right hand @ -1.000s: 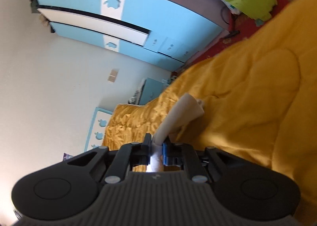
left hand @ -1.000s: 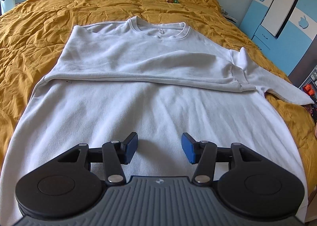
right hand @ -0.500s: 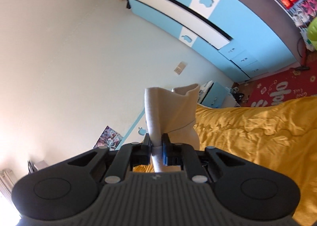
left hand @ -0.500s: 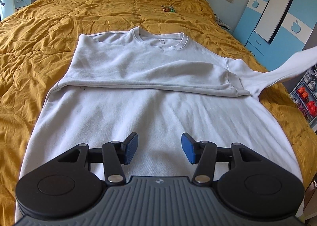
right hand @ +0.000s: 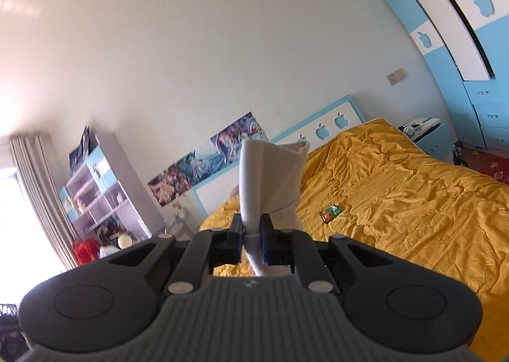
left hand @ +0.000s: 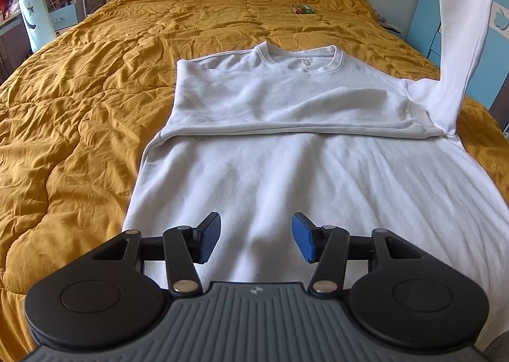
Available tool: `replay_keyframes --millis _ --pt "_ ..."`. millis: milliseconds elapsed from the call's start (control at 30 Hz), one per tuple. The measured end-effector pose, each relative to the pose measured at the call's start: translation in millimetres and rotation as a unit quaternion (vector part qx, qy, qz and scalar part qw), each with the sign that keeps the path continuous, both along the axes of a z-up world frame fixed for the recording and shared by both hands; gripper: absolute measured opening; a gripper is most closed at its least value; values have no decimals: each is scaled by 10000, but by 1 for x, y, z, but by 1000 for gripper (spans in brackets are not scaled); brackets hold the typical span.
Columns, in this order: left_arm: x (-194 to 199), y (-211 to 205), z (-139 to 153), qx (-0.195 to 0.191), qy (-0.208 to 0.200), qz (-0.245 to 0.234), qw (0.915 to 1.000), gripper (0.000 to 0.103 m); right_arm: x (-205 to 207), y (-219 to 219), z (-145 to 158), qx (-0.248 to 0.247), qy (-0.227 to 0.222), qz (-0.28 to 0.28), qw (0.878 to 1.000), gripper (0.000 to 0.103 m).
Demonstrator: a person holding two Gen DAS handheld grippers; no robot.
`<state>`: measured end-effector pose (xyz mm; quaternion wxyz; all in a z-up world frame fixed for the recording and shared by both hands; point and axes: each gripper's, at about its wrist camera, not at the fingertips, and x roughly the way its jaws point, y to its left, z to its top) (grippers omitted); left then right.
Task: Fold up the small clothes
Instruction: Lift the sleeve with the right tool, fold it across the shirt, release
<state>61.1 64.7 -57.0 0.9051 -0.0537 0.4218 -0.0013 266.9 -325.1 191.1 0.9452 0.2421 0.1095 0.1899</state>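
One white sweatshirt [left hand: 286,152] lies flat on the yellow quilt [left hand: 95,92], its far sleeve [left hand: 461,28] lifted high — my right gripper [right hand: 252,235] pinches the cuff [right hand: 270,171]; my left gripper [left hand: 256,238] hovers spread over the hem — pinching nothing

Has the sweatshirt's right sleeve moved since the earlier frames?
Yes. The sleeve, pinched in the right gripper, has gone from lying on the yellow bedspread to hanging high against the blue wardrobe.

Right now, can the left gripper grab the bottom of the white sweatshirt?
Probably yes. The left gripper is open just above the sweatshirt, and nothing lies between its fingers and the cloth.
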Motion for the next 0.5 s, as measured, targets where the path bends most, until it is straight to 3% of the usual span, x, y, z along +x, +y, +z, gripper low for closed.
replay_keyframes --millis 133,233,300,433,467,500 --pt "-7 19 2 -279 2 138 9995 61 -15 93 -10 -1422 -392 178 9889 6" --pt "-13 33 4 -343 -60 310 9989 61 -24 159 -37 -2188 -518 374 9737 5" --pt "-18 43 6 -416 -110 448 9981 61 -20 204 -71 -2775 -464 423 9587 5" --pt "-28 66 5 -552 -92 759 9955 61 -15 287 -162 -3907 -210 814 9167 6" --pt "-30 71 5 -553 -65 844 9949 61 -18 313 -193 -4187 60 1218 8999 13" --pt "-33 75 4 -551 -48 916 9943 61 -22 329 -218 -4328 365 1636 8858 30"
